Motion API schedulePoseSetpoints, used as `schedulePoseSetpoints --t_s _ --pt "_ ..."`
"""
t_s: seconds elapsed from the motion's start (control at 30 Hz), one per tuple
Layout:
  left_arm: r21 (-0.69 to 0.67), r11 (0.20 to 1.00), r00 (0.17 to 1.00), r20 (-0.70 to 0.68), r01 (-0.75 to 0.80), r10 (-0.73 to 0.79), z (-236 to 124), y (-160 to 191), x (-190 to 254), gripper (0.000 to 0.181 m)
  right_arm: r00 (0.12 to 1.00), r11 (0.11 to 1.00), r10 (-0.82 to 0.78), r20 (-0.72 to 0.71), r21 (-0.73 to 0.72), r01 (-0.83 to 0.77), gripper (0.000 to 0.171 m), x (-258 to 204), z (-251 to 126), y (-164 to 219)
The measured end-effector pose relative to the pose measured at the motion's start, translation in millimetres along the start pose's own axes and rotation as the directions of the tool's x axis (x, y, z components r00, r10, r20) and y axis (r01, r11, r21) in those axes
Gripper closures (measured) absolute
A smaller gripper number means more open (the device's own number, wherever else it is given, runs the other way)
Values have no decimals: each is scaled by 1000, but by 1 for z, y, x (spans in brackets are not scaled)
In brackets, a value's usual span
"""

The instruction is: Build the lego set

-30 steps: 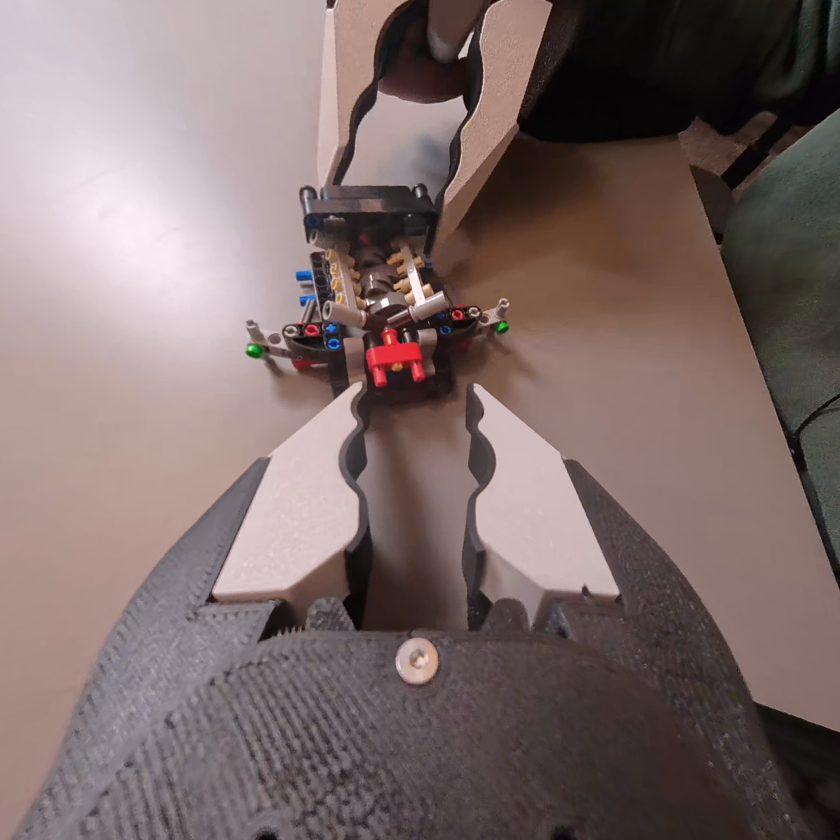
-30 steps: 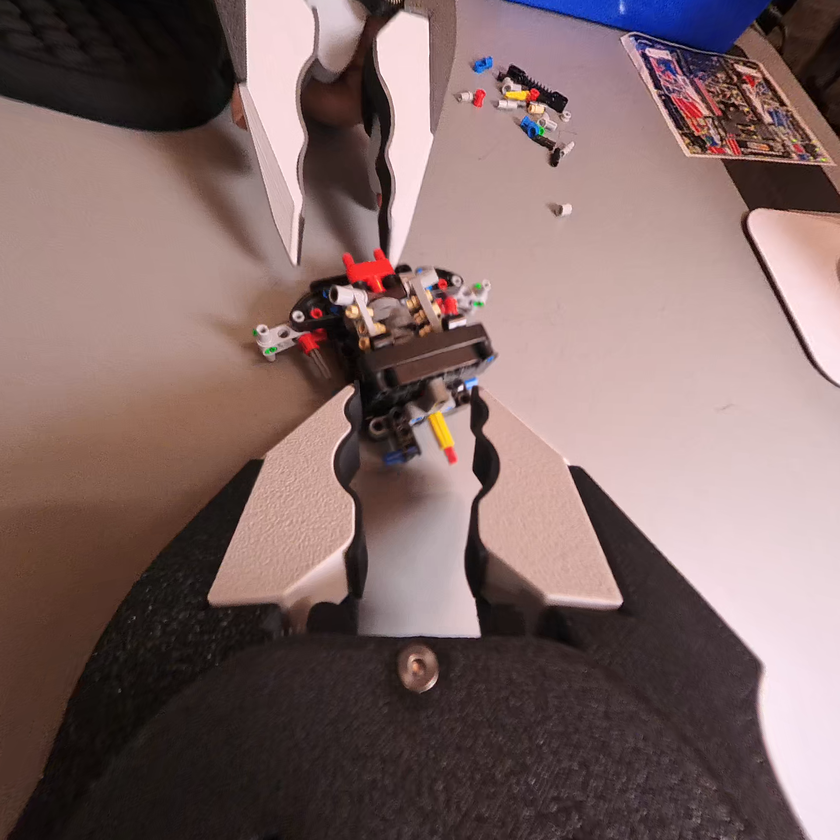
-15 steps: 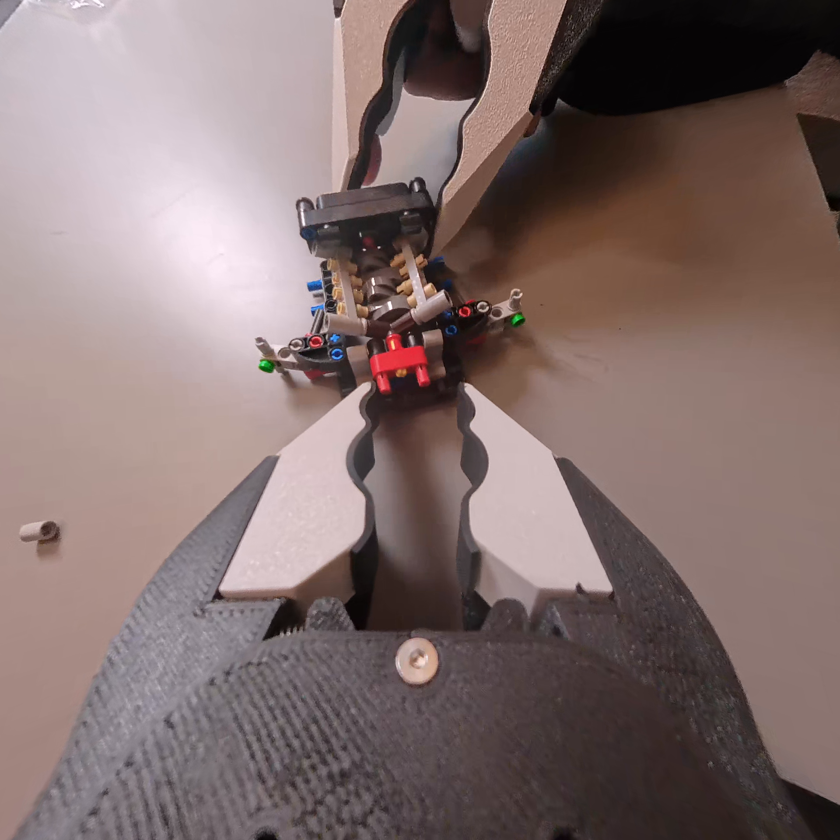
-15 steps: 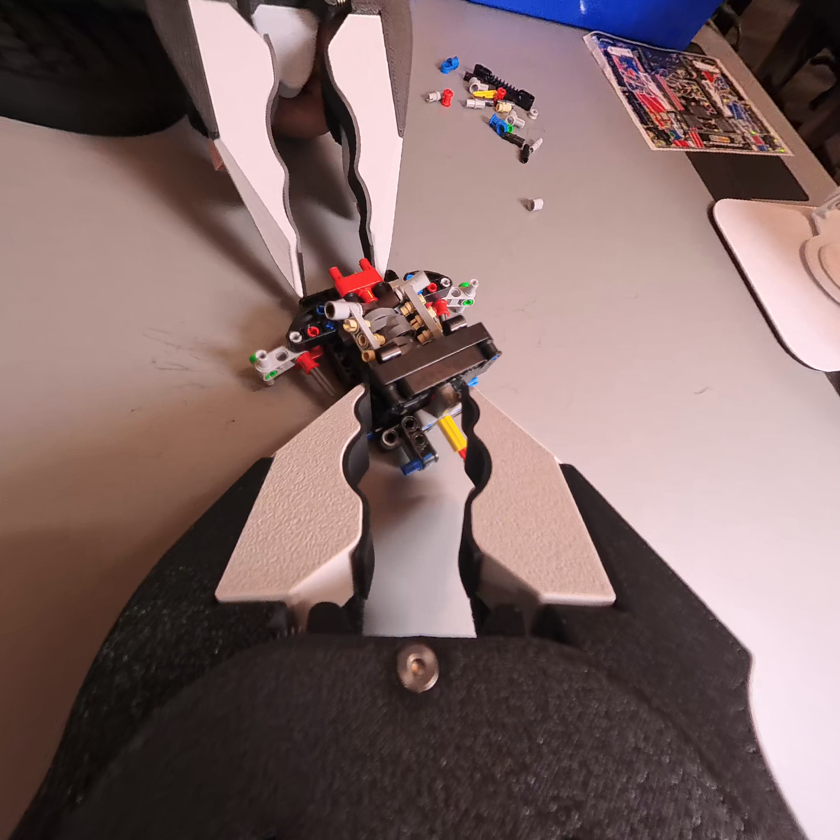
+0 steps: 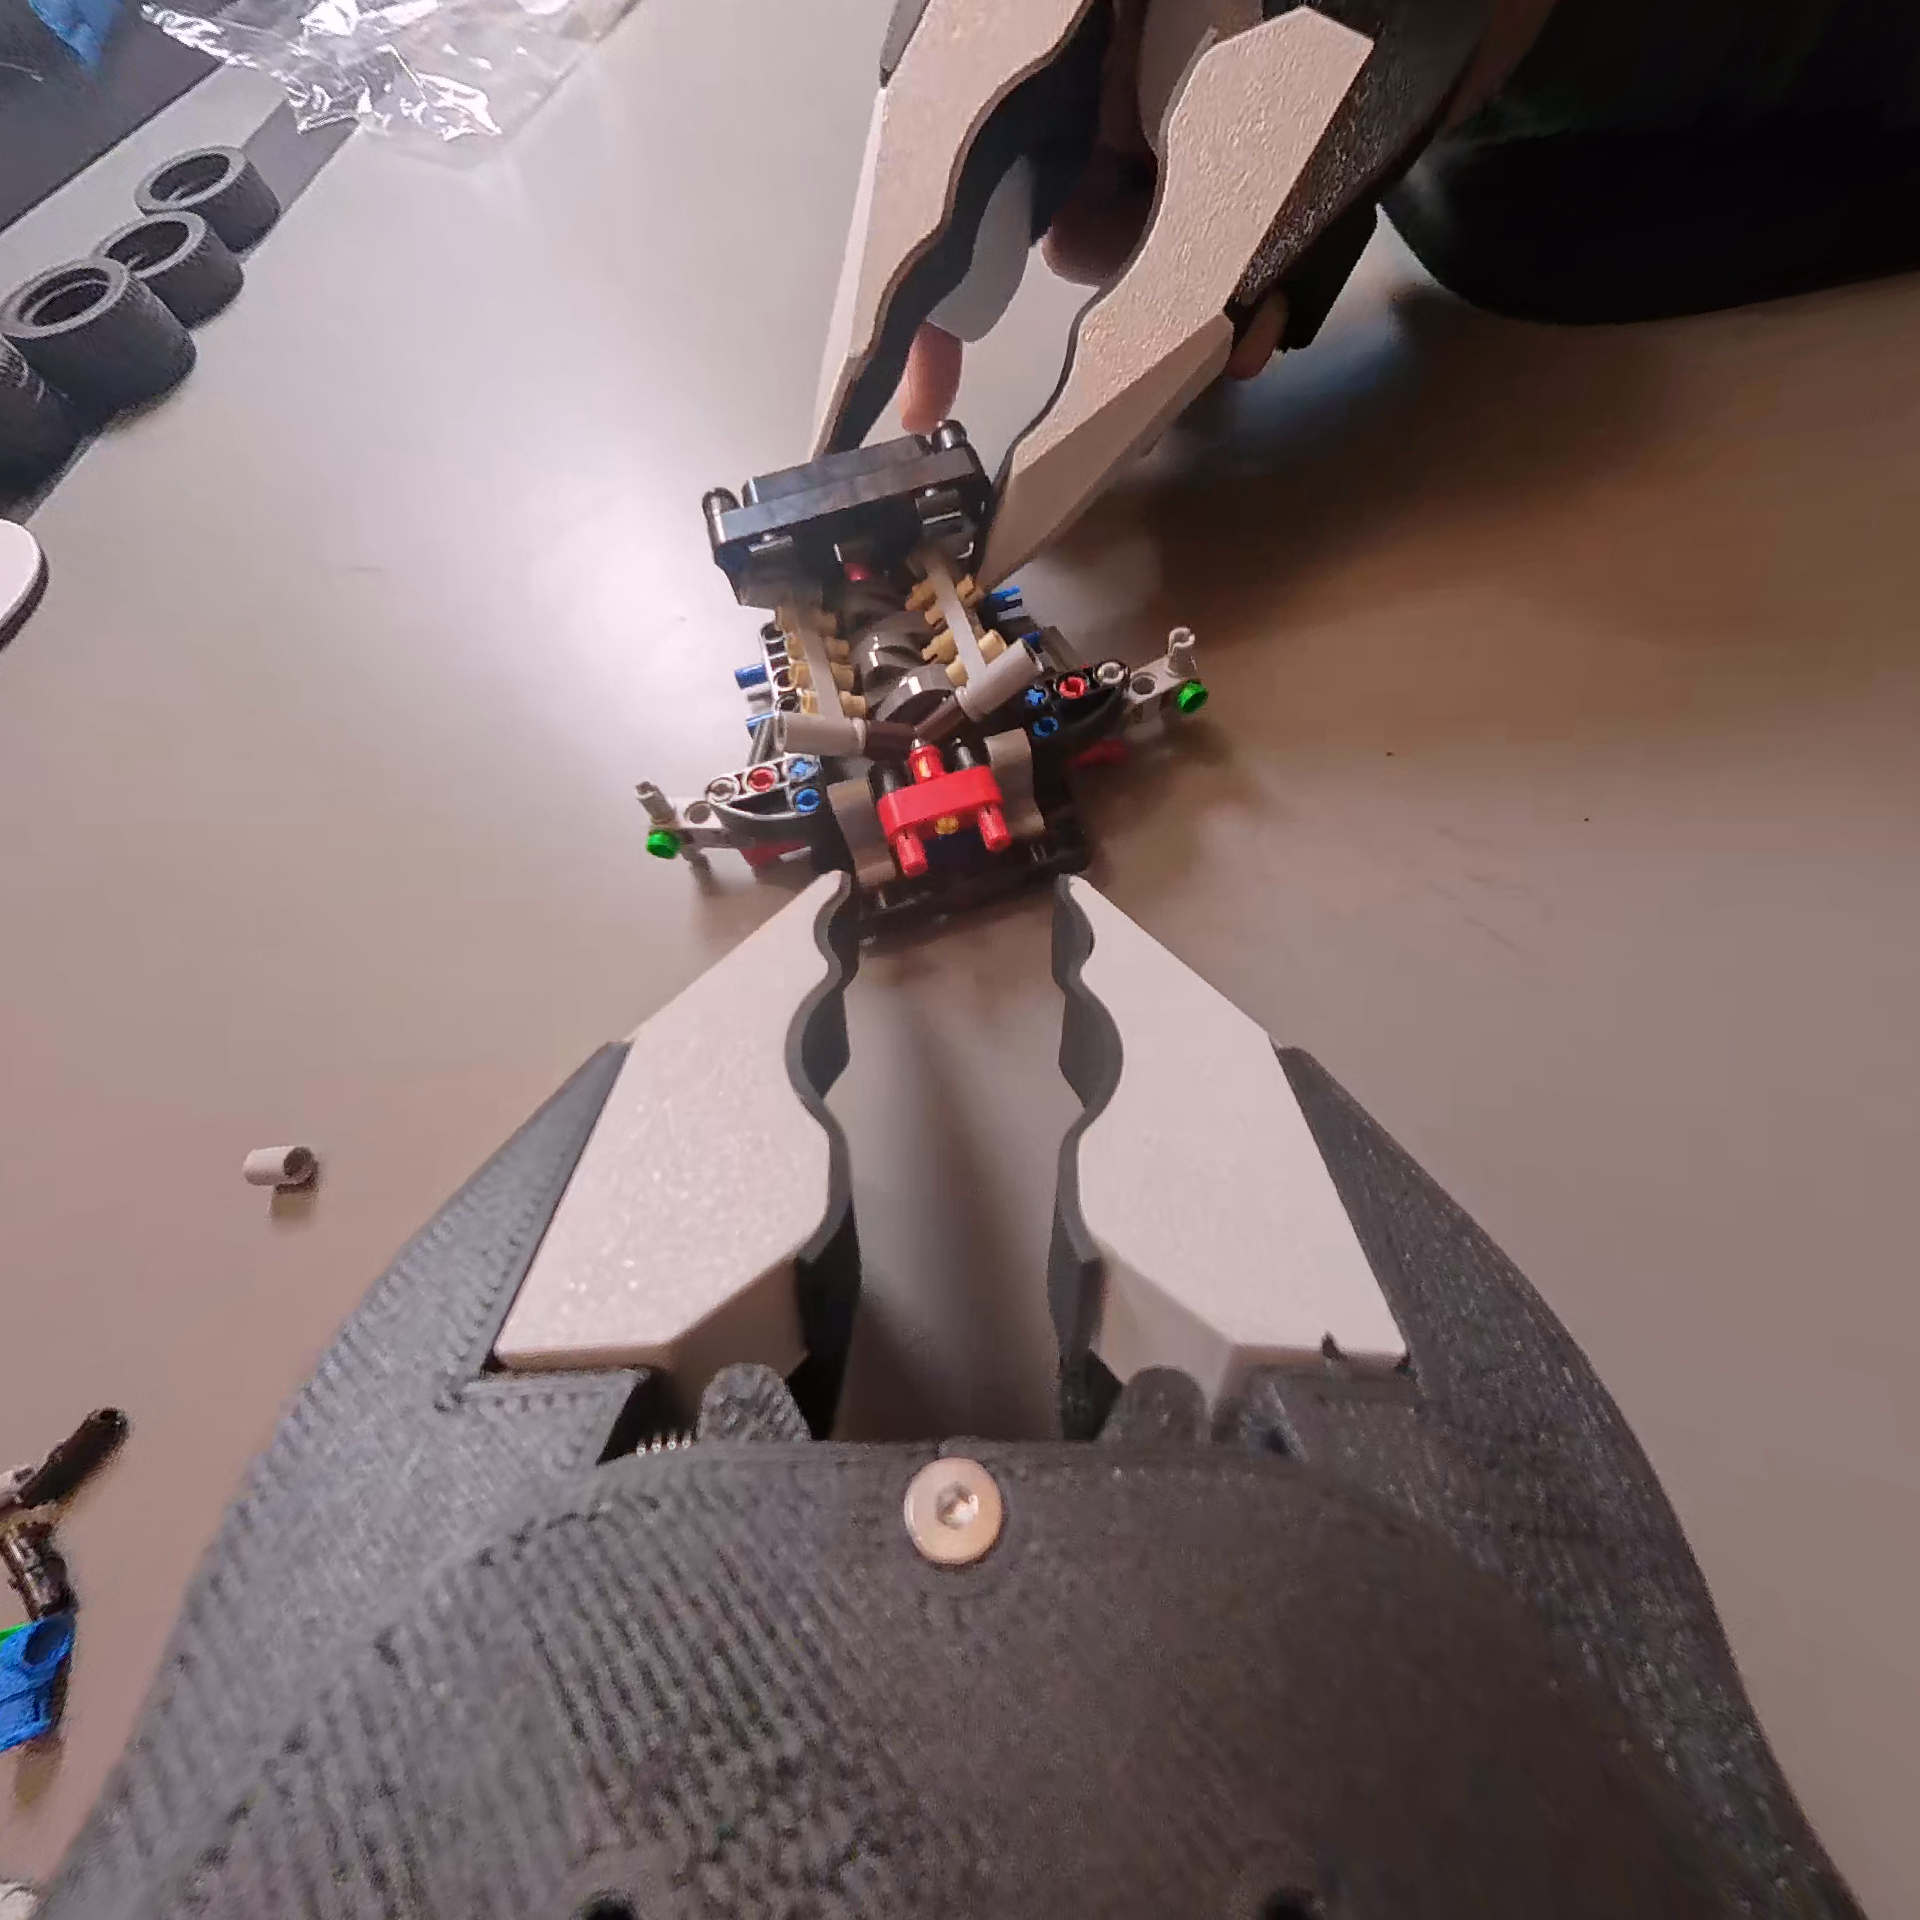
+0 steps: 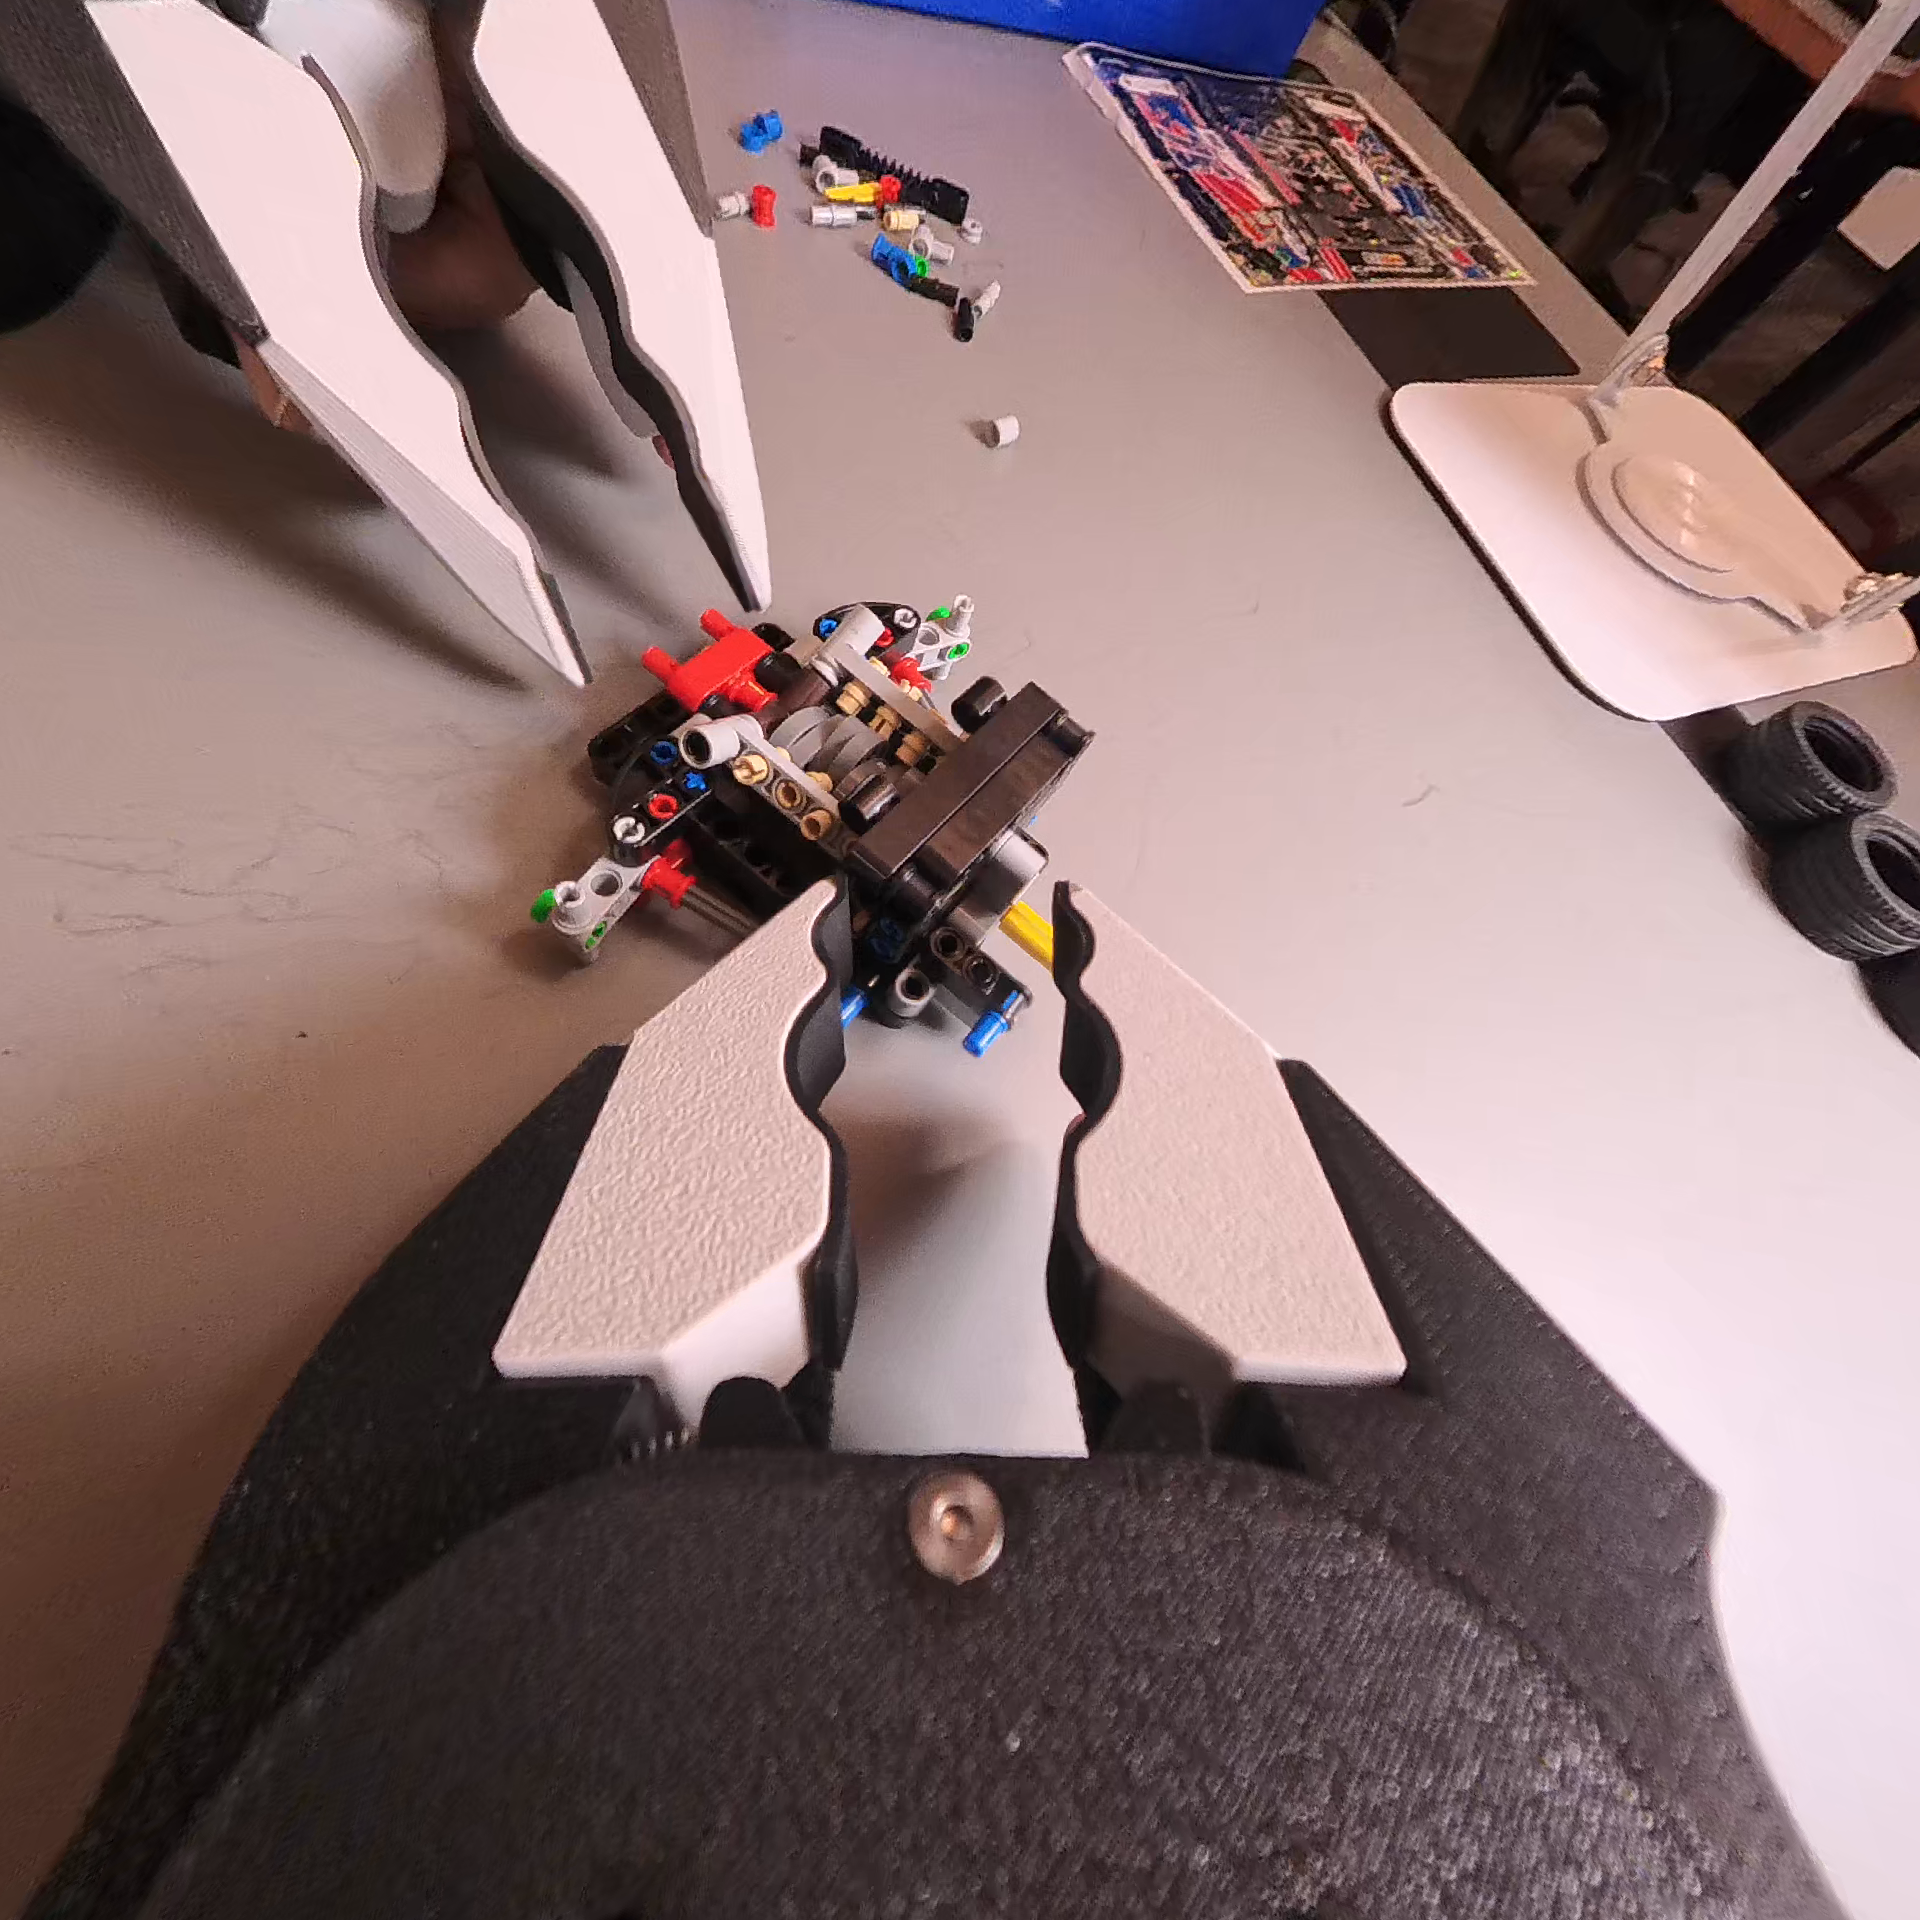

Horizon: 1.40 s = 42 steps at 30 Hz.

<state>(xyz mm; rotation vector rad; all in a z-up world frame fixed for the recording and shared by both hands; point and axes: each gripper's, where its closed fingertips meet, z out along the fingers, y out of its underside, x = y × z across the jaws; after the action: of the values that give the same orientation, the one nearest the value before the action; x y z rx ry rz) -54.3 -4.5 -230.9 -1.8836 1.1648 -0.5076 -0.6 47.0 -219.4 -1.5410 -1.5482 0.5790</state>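
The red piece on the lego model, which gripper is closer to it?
Left. The left gripper has its fingertips at the end of the lego model where the red piece sits; the right gripper flanks the opposite end, by the black beam.

A smooth grey table [image 6: 1351,935] fills both views — its far edge, upper right, meets dark chair legs [image 6: 1558,114].

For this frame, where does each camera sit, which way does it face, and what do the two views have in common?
Left wrist view: on the left gripper, looking along its open fingers at the red end of the lego model; the right gripper faces it.
Right wrist view: on the right gripper, facing the model's black-beam end, loose parts beyond.
Shared: model, grey bushing, tyres, both grippers.
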Motion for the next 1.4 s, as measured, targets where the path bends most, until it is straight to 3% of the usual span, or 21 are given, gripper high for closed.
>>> schedulePoseSetpoints --t_s 0.4,0.47,0.73,1.0,1.4 --pt "-39 999 1000 8 16 -15 4 5 -4 161 1000 1000 1 12 -25 0 143 -4 -2 2" --pt "-33 999 1000 10 4 -3 4 4 -3 161 1000 999 -7 19 -41 8 153 -6 -4 4" --pt "13 1000 997 -72 -15 16 1 -3 12 138 999 999 20 28 -27 -19 146 -7 -7 1" --pt "-43 997 998 1 -57 57 8 3 2 158 999 999 9 37 -39 -8 152 -11 -6 0" --pt "-17 1000 997 72 10 -8 -2 5 -17 151 996 998 7 90 -60 -2 152 -21 -15 -1"
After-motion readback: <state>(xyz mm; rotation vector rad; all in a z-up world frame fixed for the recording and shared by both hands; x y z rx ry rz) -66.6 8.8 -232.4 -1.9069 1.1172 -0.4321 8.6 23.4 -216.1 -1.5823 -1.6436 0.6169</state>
